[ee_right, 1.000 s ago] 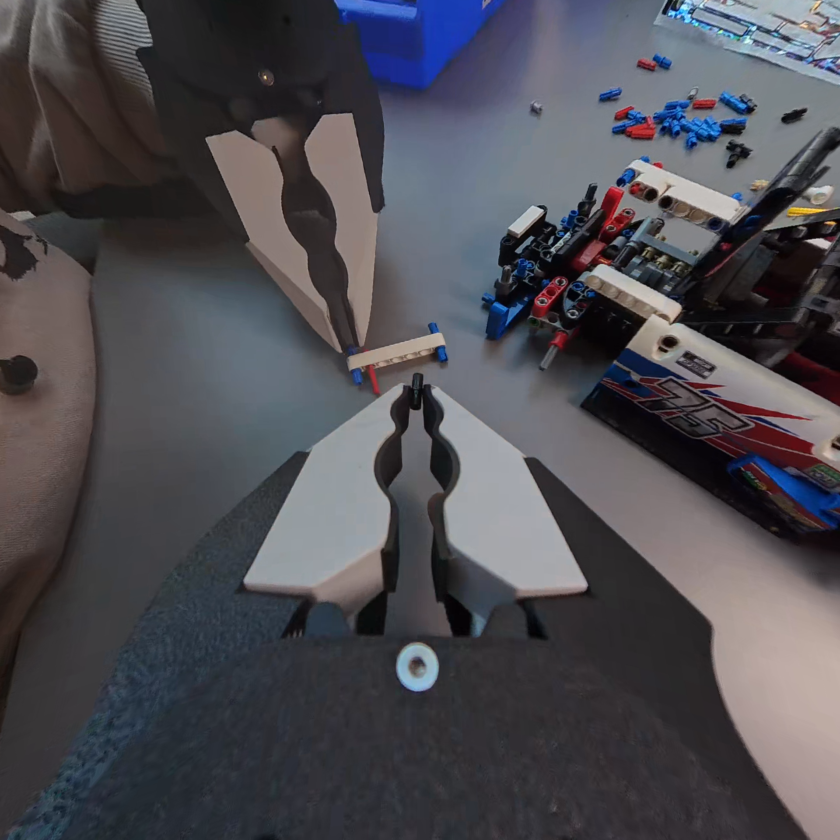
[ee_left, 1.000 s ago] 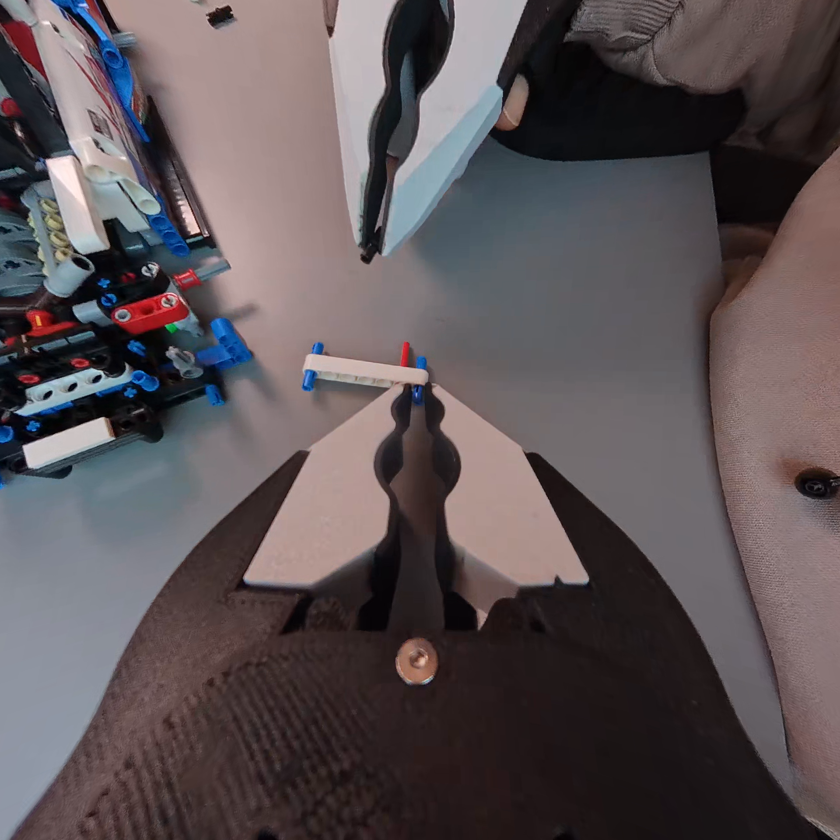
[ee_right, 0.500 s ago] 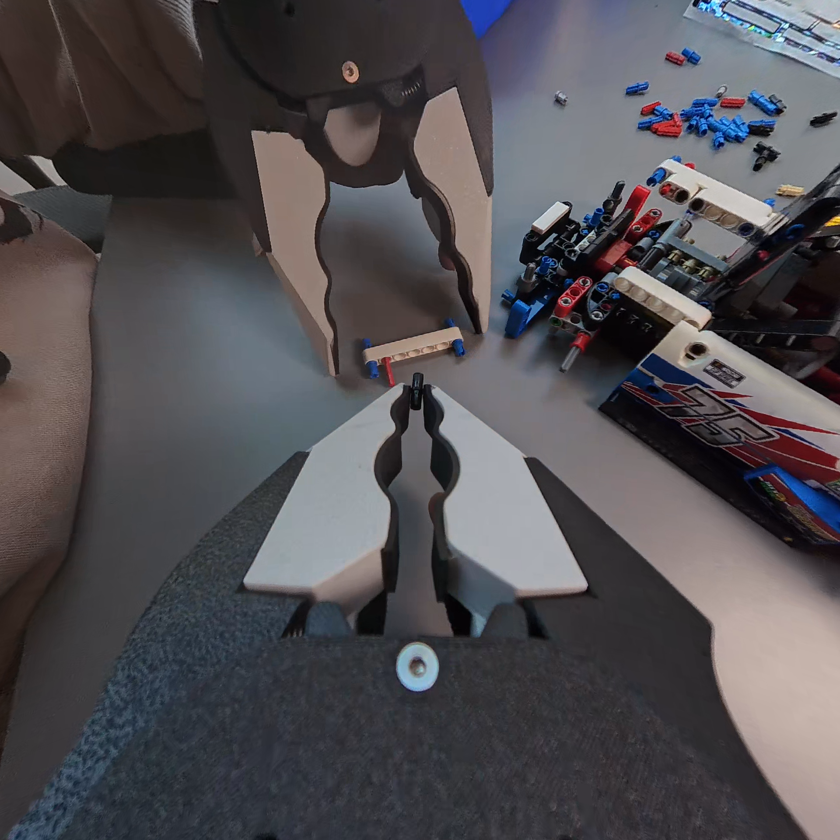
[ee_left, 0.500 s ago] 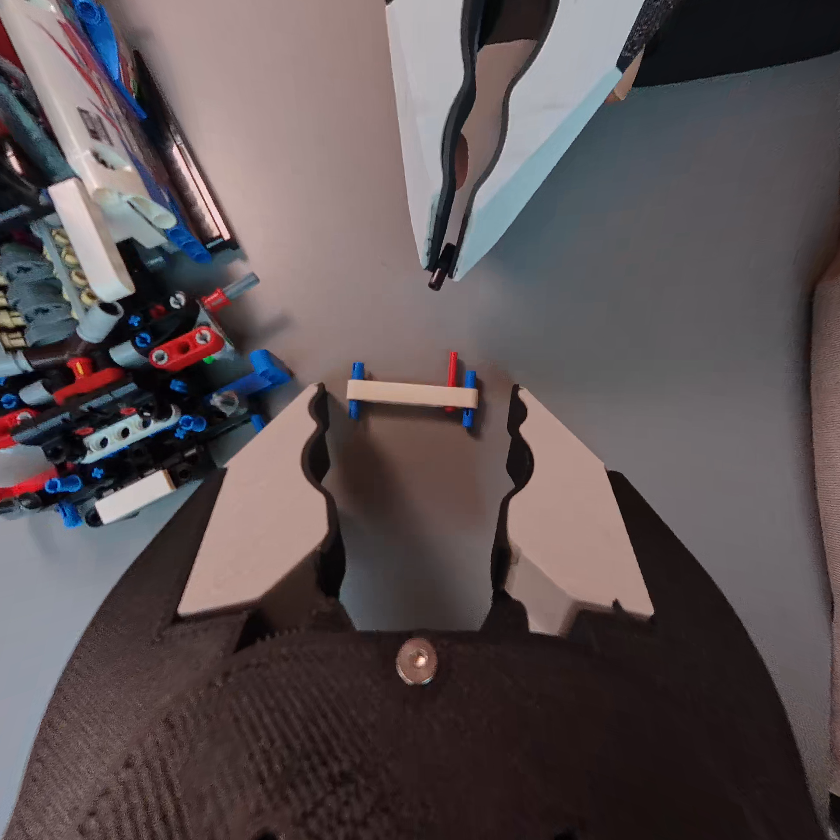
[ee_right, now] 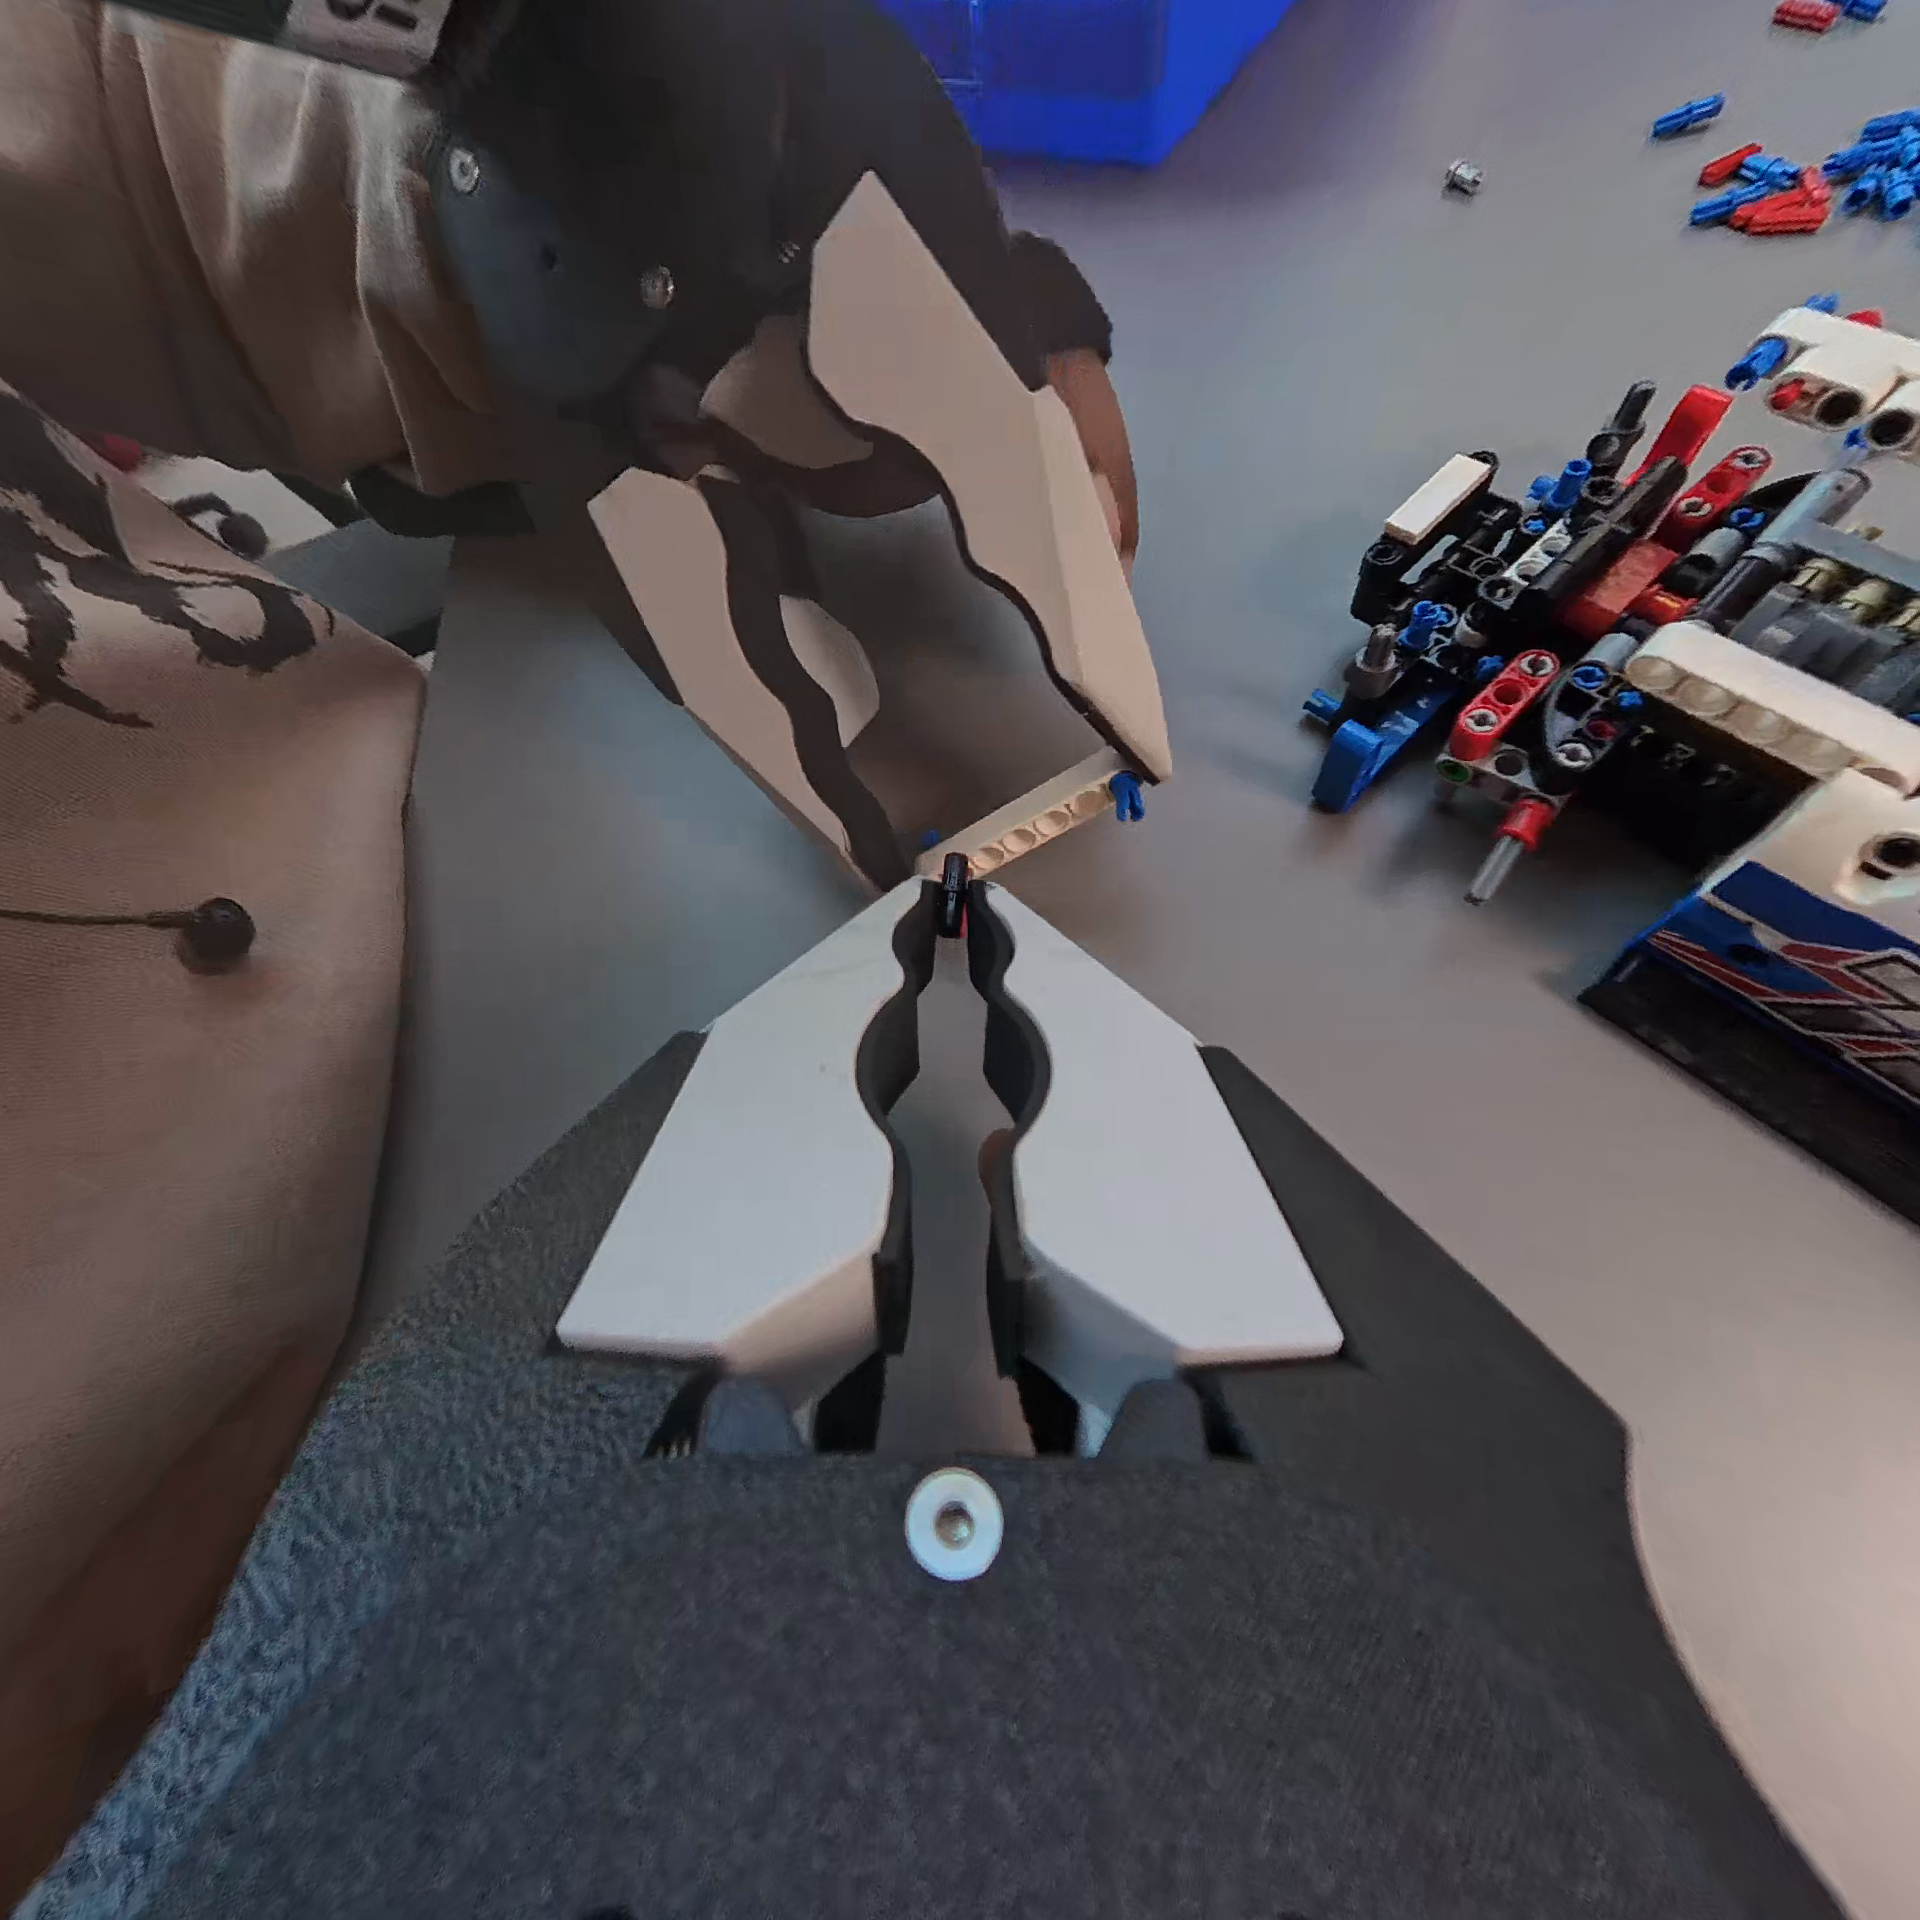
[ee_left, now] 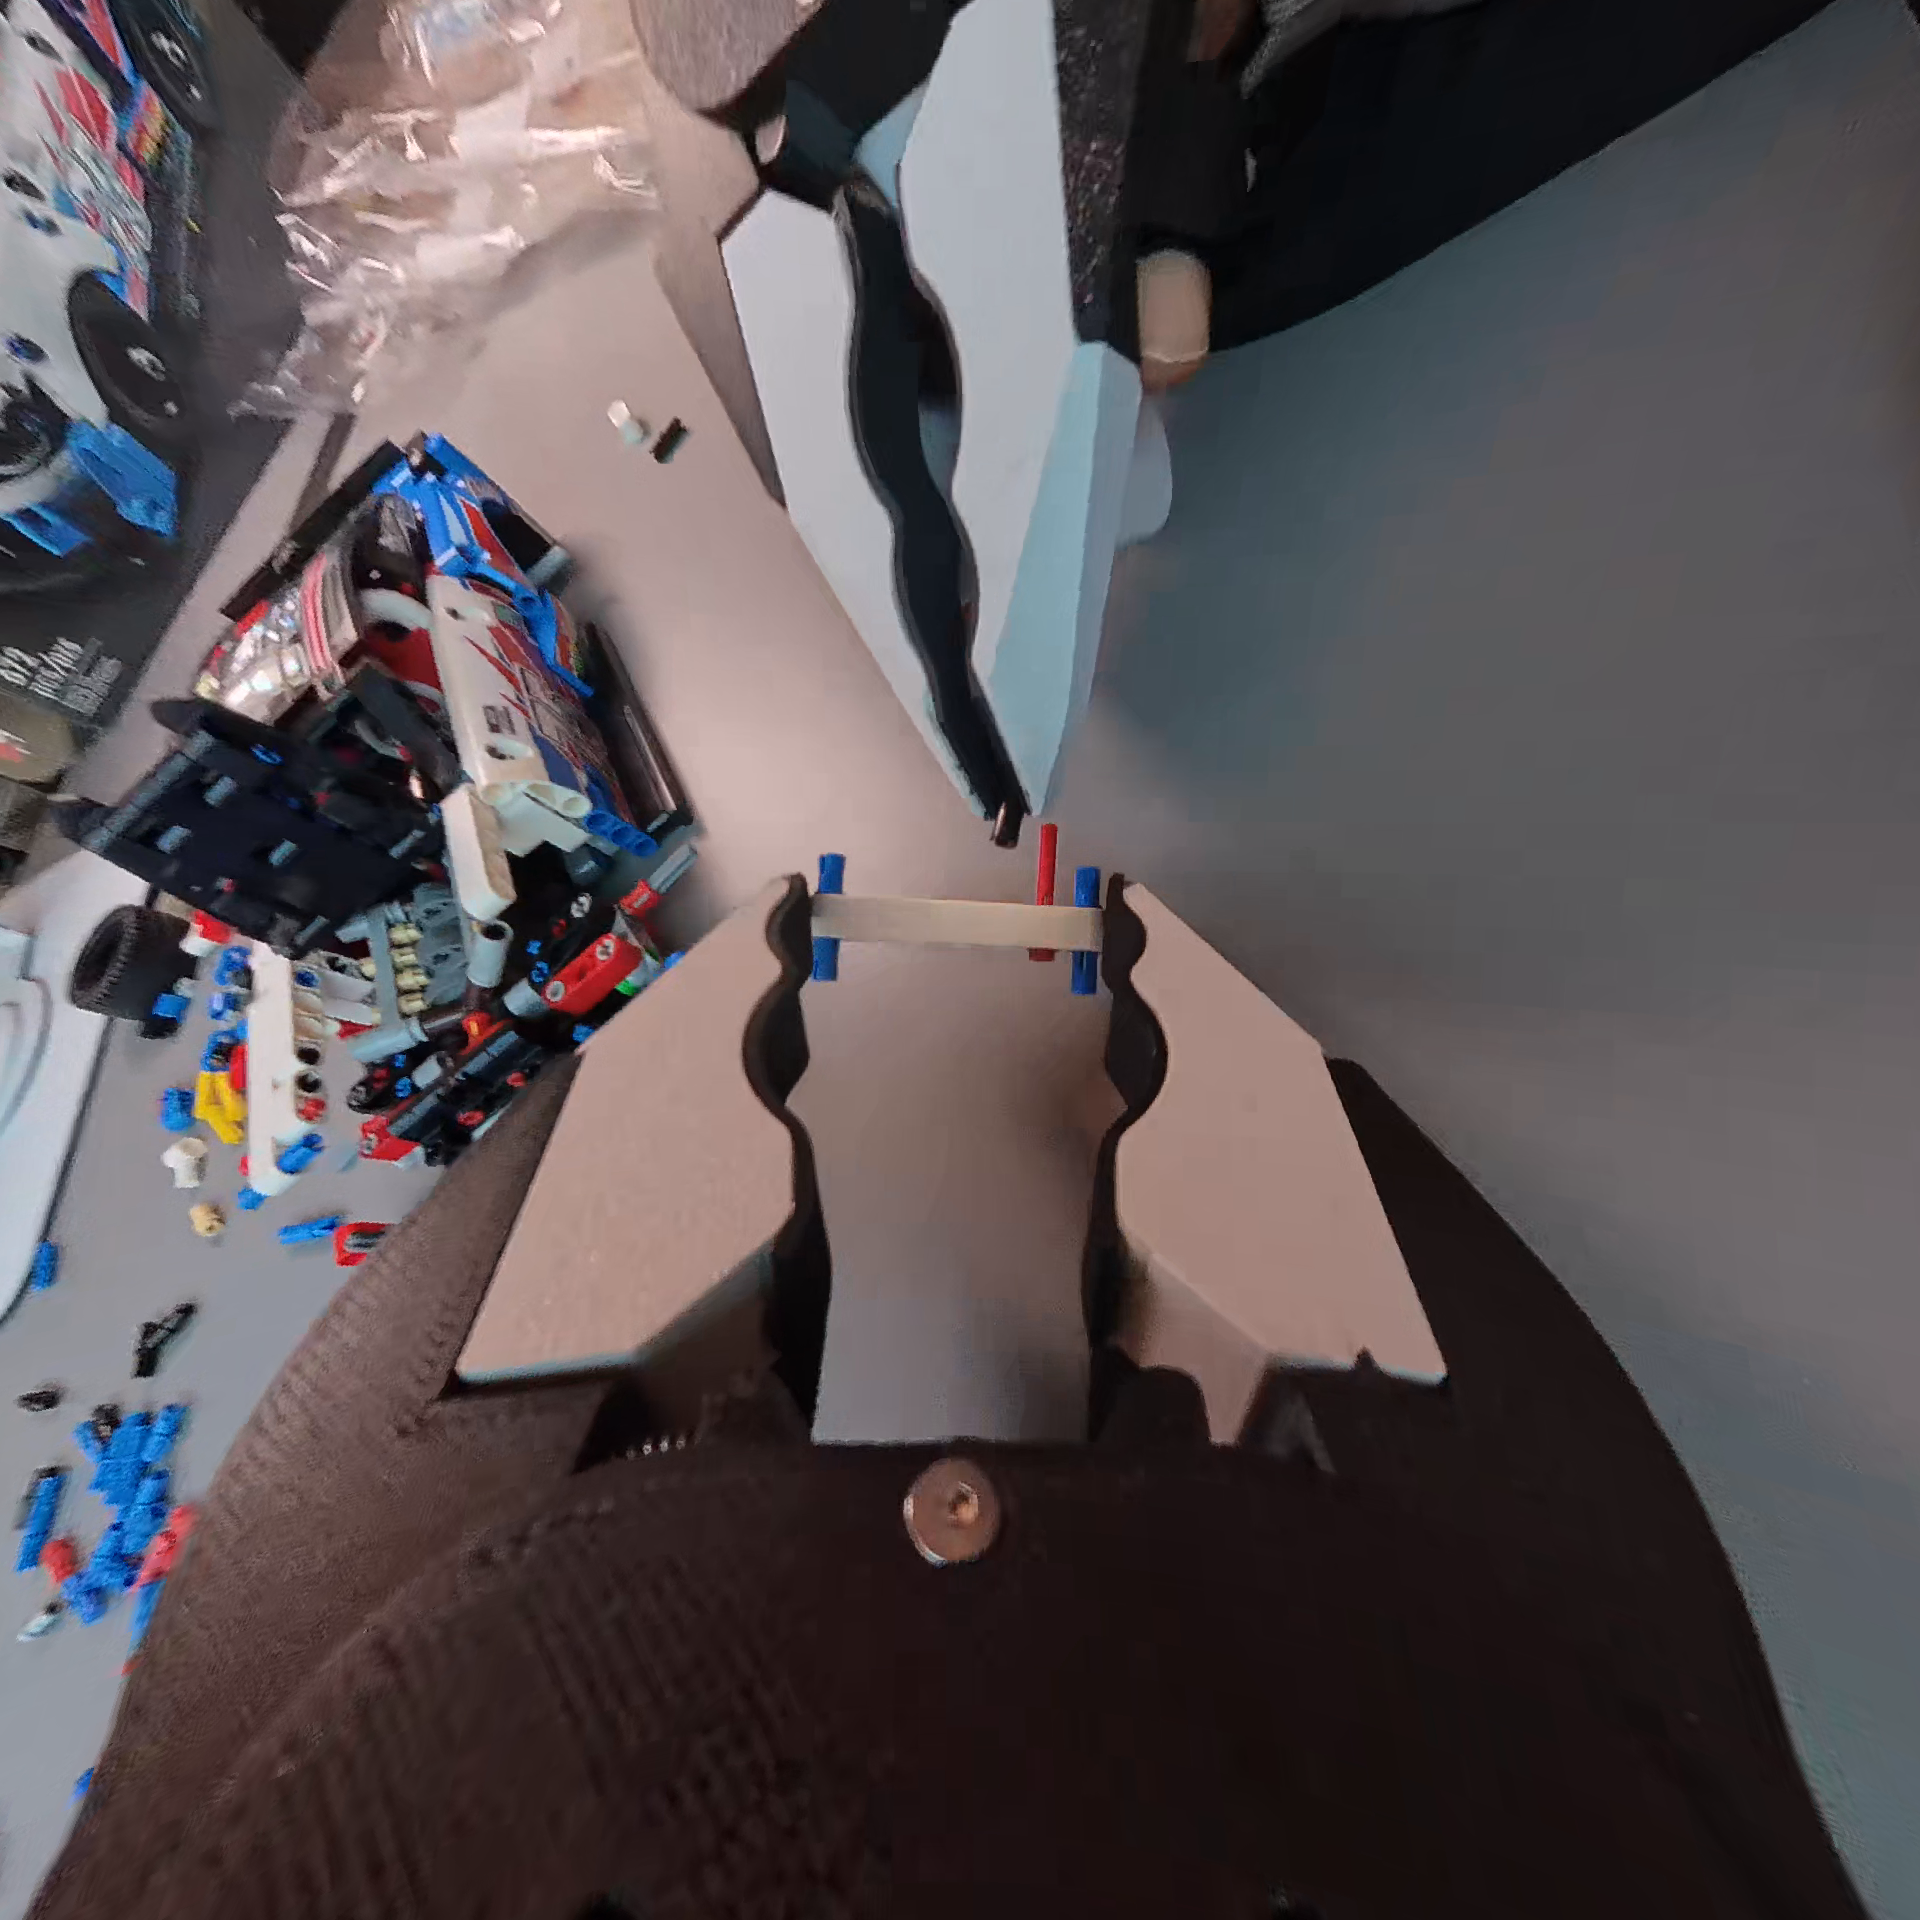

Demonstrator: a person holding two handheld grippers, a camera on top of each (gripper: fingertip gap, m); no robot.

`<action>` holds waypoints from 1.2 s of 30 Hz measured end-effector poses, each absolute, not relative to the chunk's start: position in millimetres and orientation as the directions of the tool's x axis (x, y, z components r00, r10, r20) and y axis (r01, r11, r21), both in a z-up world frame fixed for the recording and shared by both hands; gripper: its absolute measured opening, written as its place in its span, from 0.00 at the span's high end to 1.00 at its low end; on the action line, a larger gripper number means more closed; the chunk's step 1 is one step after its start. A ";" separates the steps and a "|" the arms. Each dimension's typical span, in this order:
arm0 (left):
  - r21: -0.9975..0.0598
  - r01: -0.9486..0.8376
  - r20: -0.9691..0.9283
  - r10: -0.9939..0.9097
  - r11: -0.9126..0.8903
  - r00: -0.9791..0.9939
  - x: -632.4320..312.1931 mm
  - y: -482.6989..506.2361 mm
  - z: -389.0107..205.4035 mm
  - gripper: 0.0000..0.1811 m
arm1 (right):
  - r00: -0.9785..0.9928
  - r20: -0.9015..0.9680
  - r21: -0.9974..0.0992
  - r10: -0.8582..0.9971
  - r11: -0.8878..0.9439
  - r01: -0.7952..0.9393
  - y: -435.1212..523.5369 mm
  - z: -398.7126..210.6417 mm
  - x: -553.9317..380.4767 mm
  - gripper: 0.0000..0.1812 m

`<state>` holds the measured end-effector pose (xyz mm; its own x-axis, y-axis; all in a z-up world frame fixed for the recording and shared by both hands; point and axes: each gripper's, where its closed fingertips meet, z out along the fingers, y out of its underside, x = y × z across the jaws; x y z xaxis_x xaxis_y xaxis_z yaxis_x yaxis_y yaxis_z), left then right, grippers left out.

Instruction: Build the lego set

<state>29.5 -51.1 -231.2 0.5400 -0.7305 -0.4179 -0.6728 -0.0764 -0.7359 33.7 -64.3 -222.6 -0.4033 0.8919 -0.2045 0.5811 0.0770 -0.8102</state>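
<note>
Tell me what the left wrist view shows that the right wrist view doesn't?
Only the left view shows the clear plastic bags, a loose tyre and the red pin standing clear in the beam. Only the right view shows the blue bin and the beam's row of holes. Both show the white beam held endwise by the left gripper, the right gripper pinching a black pin near it, and the half-built car.
</note>
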 end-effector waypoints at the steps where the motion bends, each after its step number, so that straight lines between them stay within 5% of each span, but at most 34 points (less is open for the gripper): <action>1: -0.718 -0.694 -0.464 -0.714 -0.044 0.524 29.8 -50.0 -229.1 0.70 | -0.393 -0.236 -0.800 0.889 0.052 0.598 -64.6 -224.4 32.7 0.98; 17: -0.611 -0.780 -0.611 -0.706 0.135 0.356 43.1 -62.4 -233.8 0.70 | -0.402 -0.410 -0.729 0.819 -0.029 0.684 -75.0 -236.5 32.9 0.98; 30: -0.750 -0.644 -0.629 -0.469 0.154 0.620 24.7 -42.8 -169.2 0.72 | -0.338 -0.658 -0.747 0.673 -0.528 0.404 -53.9 -175.3 11.4 0.98; 31: -0.758 -0.630 -0.628 -0.451 0.170 0.634 23.7 -43.7 -163.5 0.90 | -0.345 -0.671 -0.738 0.656 -0.547 0.395 -55.3 -173.4 10.2 0.99; 36: -0.790 -0.588 -0.591 -0.468 0.173 0.656 28.1 -41.7 -158.4 0.94 | -0.350 -0.673 -0.740 0.652 -0.587 0.329 -52.1 -164.8 3.8 0.99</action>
